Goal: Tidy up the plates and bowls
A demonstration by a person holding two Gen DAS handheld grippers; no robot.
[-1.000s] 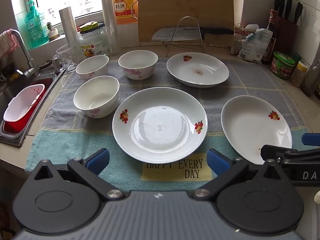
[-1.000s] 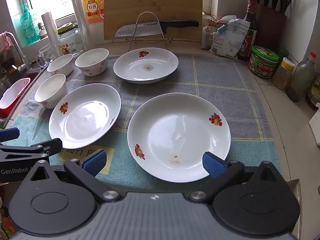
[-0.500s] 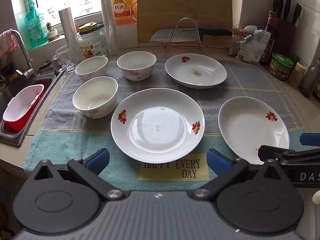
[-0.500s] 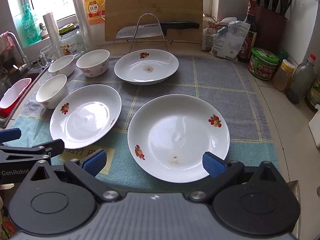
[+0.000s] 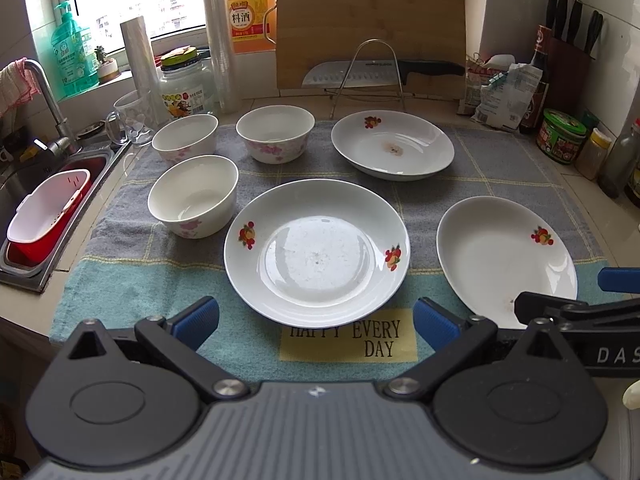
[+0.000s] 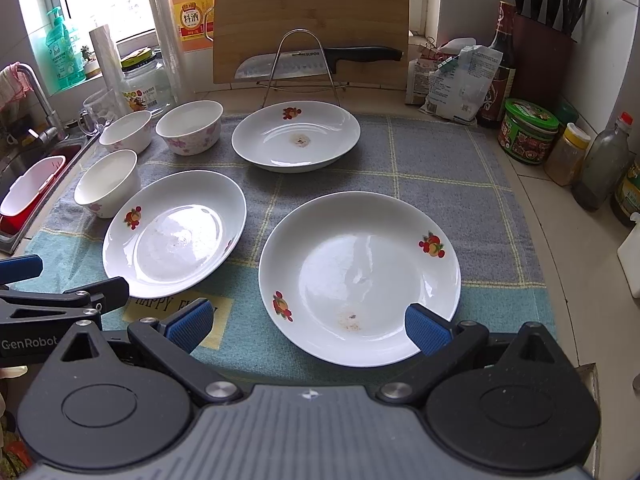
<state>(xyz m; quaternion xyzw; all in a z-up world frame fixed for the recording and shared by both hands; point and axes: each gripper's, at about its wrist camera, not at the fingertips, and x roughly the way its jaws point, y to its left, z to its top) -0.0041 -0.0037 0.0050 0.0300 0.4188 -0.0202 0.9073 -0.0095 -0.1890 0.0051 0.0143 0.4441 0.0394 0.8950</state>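
While both pairs of tongs are hovering low over the near edge of the table (image 5: 592,184), nothing is being gripped: the left tongs (image 5: 316,318) are standing wide apart just short of the middle plate (image 5: 316,252), and the right tongs (image 6: 308,326) are standing equally spread, with their right fingertip (image 6: 424,334) overlapping the near rim of the right plate (image 6: 360,276).

Judging from here, a plate may be slipping out of a pinch on its thin glazed rim, since the rims are lying nearly flat on the towel (image 5: 132,292) and leaving little room for a lower finger. Pushing under a rim could be bunching the towel and shoving a plate into its neighbour, as the middle and right plates are sitting near each other.

Beyond the tongs, the near plates are holding only faint specks. To the left of the left tongs, the near bowl (image 5: 194,196) is looking empty, sitting just beside the middle plate. Farther off, the two far bowls (image 5: 276,132) are also appearing empty, and the far plate (image 5: 392,146) is carrying a small brown stain at its centre.
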